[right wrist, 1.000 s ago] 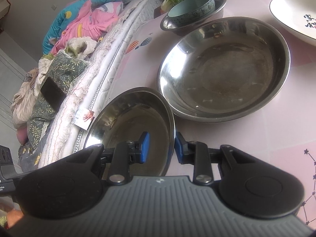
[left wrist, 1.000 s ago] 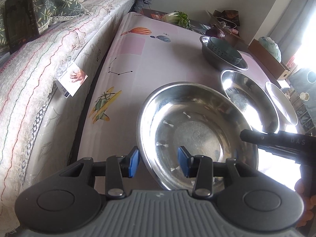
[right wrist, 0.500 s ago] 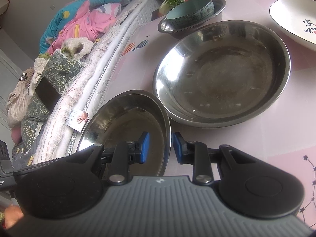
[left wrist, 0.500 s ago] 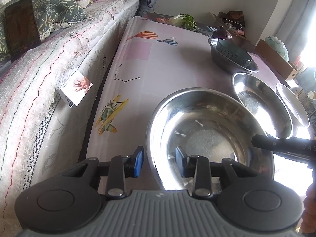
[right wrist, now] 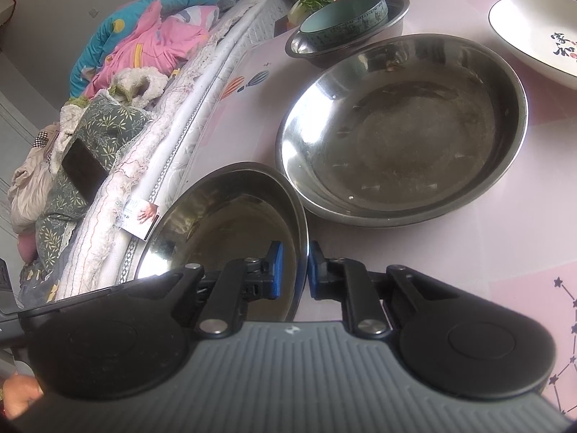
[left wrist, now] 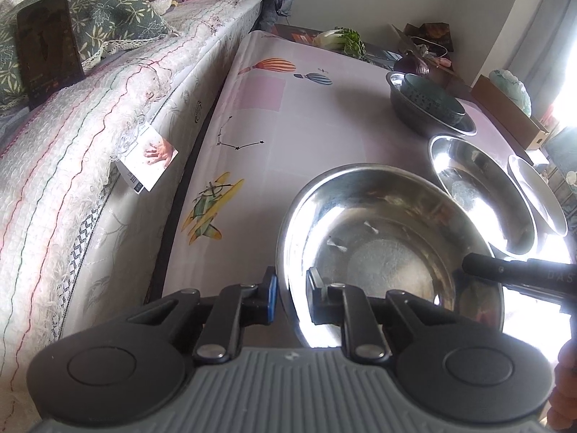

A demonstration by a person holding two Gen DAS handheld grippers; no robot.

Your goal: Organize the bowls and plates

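A shiny steel bowl (left wrist: 389,259) (right wrist: 230,223) sits at the near end of the pink table. My left gripper (left wrist: 290,292) straddles its near-left rim, jaws closing with the pads against the wall. On the bowl's opposite side, my right gripper (right wrist: 294,270) has its jaws closing tight on the rim; its black body (left wrist: 519,274) shows in the left wrist view. Beyond lies a wider steel bowl (right wrist: 404,126) (left wrist: 479,187). A white plate (right wrist: 533,36) with dark script lies to its right. A teal bowl (right wrist: 346,18) rests inside a small steel bowl (right wrist: 396,7) further back.
A bed with a quilted cover (left wrist: 72,151) runs along the table's left edge, with a dark phone (left wrist: 47,57) and a hanging paper tag (left wrist: 149,158). Leafy greens (left wrist: 342,41) lie at the table's far end, and a cardboard box (left wrist: 508,108) stands far right.
Both grippers' jaws have narrowed onto the near bowl's rim, one on each side. Neither hand has shifted noticeably.
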